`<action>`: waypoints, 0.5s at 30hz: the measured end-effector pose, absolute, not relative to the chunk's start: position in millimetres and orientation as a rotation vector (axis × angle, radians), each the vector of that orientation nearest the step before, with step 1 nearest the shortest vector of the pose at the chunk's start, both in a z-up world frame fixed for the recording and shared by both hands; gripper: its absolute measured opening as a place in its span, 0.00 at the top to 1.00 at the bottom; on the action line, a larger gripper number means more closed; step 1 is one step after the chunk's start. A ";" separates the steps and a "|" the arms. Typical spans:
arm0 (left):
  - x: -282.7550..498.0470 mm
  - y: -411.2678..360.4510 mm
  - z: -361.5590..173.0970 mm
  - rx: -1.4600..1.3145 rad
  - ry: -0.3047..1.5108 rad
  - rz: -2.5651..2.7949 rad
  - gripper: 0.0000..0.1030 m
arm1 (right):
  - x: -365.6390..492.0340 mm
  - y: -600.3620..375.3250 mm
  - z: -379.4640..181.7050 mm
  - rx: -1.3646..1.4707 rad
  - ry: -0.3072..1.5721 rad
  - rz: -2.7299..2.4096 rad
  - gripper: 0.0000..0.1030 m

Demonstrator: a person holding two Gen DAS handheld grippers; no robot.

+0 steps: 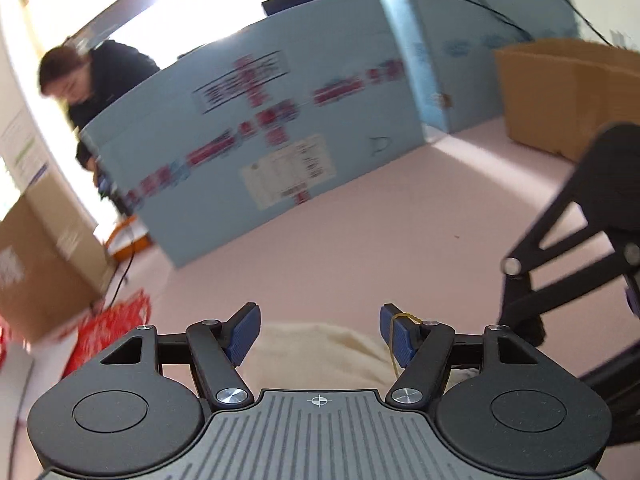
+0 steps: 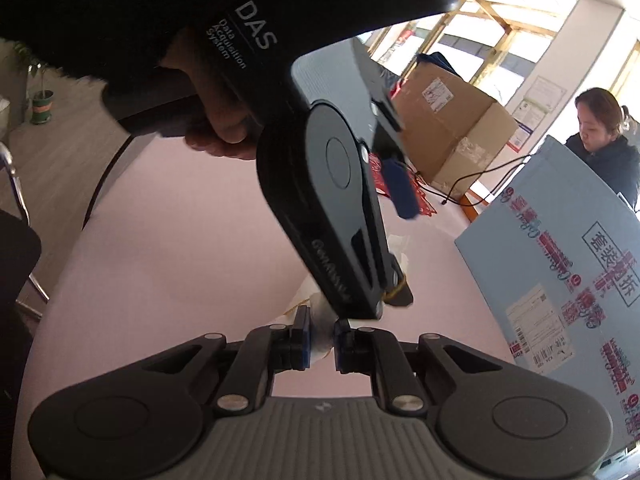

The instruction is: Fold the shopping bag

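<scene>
A cream cloth shopping bag [image 1: 316, 354] lies on the pink table [image 1: 380, 248], just below and between my left gripper's fingers. My left gripper [image 1: 320, 334] is open, its blue pads apart above the bag. In the right wrist view my right gripper [image 2: 321, 340] is shut on a bunched bit of the white bag fabric [image 2: 320, 340]. The left gripper's black body [image 2: 332, 200] hangs directly over it, hiding most of the bag. The right gripper's linkage shows at the right edge of the left wrist view [image 1: 580, 240].
A large light-blue carton [image 1: 260, 132] stands at the back of the table, also seen on the right in the right wrist view [image 2: 560, 280]. Brown cardboard boxes [image 1: 568, 96] [image 1: 40, 264] flank it. Red printed paper [image 1: 108, 328] lies at the left. A person [image 2: 600, 136] sits behind.
</scene>
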State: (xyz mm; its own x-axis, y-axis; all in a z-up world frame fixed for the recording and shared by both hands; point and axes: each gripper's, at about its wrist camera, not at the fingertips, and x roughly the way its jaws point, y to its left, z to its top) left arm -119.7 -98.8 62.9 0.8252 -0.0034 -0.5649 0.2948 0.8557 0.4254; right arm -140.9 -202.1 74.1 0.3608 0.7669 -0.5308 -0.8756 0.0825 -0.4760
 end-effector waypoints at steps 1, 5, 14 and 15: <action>-113.0 -92.9 62.9 0.486 0.609 -0.195 0.35 | -142.4 -205.4 71.3 -0.868 0.135 1.253 0.89; -71.0 -51.0 63.9 0.197 0.744 -0.165 0.34 | -151.0 -215.0 65.9 -0.973 0.046 1.285 0.88; -82.1 -54.6 47.4 0.286 0.748 -0.088 0.28 | -92.3 -228.0 81.0 -0.383 0.504 1.119 0.90; -87.1 -57.7 47.1 0.308 0.730 -0.083 0.27 | -83.0 -233.1 80.0 -0.284 0.565 1.092 0.90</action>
State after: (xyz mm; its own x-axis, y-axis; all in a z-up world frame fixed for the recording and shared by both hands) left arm -87.1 -57.7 47.1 0.7439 0.0323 -0.6675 0.1810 0.9517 0.2478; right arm -83.0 -233.1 80.0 0.3397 0.7543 -0.5619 -0.8944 0.4439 0.0551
